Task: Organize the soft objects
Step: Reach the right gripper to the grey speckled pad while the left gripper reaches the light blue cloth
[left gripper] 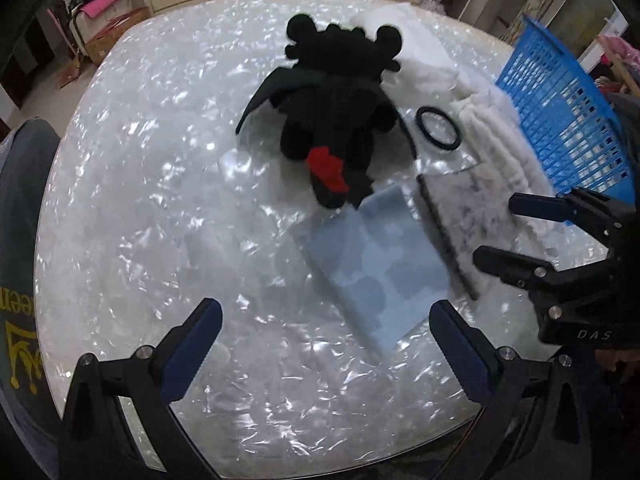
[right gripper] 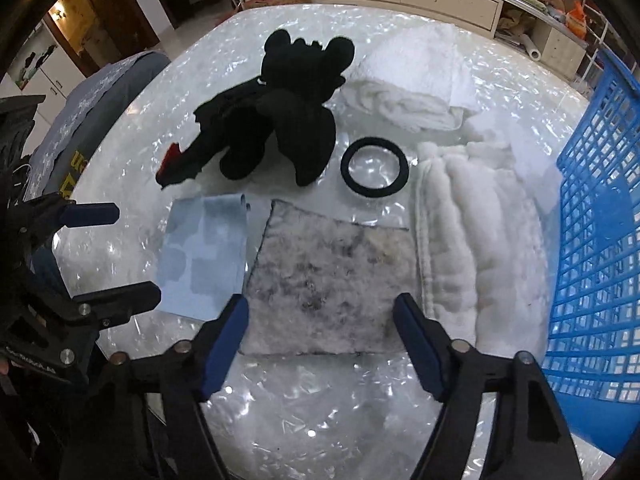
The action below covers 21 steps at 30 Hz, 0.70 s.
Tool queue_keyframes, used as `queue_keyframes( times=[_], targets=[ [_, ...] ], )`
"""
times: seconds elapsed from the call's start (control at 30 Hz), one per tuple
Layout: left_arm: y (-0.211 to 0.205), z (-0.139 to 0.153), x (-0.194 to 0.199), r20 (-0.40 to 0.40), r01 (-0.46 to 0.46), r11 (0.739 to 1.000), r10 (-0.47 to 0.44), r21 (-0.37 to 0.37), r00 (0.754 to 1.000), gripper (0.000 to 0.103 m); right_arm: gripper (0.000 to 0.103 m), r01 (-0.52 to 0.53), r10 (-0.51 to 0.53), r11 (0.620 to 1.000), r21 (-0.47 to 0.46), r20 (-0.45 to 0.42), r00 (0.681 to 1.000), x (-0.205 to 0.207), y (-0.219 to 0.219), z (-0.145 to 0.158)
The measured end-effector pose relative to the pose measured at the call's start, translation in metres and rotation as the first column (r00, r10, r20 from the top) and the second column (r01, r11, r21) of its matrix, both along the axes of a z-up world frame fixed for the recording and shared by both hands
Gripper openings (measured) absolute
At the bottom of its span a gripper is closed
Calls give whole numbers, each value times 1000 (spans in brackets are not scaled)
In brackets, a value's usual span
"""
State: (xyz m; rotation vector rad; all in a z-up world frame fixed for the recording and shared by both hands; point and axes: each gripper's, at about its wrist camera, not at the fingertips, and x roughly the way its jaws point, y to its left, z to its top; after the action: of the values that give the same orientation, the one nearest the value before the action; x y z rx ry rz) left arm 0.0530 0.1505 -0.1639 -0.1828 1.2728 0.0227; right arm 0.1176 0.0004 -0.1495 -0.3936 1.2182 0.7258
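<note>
In the left wrist view, a pale blue cloth lies flat just ahead of my left gripper, which is open and holds nothing. My right gripper shows at the right edge of that view. In the right wrist view, my right gripper stands open, and its fingers straddle the near edge of a grey-speckled fluffy square without gripping it. A black plush toy with a red patch lies behind it. To the right are a black ring, a folded white towel and a white fluffy cloth.
A blue plastic basket stands at the right edge of the glossy pearl-white table. My left gripper is close to the left of the blue cloth. A person's dark printed clothing is at the near left, and cabinets stand behind.
</note>
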Motion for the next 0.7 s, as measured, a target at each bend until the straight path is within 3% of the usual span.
queue_keyframes(
  times=[0.17, 0.47, 0.57, 0.67, 0.7],
  targets=[
    [-1, -15, 5, -51, -24, 999, 22, -42, 998, 95, 69, -7, 7, 1000, 1, 23, 1000, -1, 6, -7],
    [-16, -22, 15, -43, -9, 1000, 9, 5, 999, 91, 69, -43, 43, 999, -9, 53, 998, -8, 8, -11],
    [-27, -17, 25, -41, 7, 1000, -6, 21, 999, 83, 69, -62, 65, 997, -34, 82, 994, -16, 9, -13],
    [-40, -15, 30, -35, 44, 998, -43, 37, 998, 64, 69, -62, 66, 997, -43, 92, 994, -24, 11, -15],
    [-45, -13, 31, -29, 53, 997, -52, 51, 998, 54, 70, -58, 61, 998, -37, 88, 994, -23, 10, -16]
  ],
)
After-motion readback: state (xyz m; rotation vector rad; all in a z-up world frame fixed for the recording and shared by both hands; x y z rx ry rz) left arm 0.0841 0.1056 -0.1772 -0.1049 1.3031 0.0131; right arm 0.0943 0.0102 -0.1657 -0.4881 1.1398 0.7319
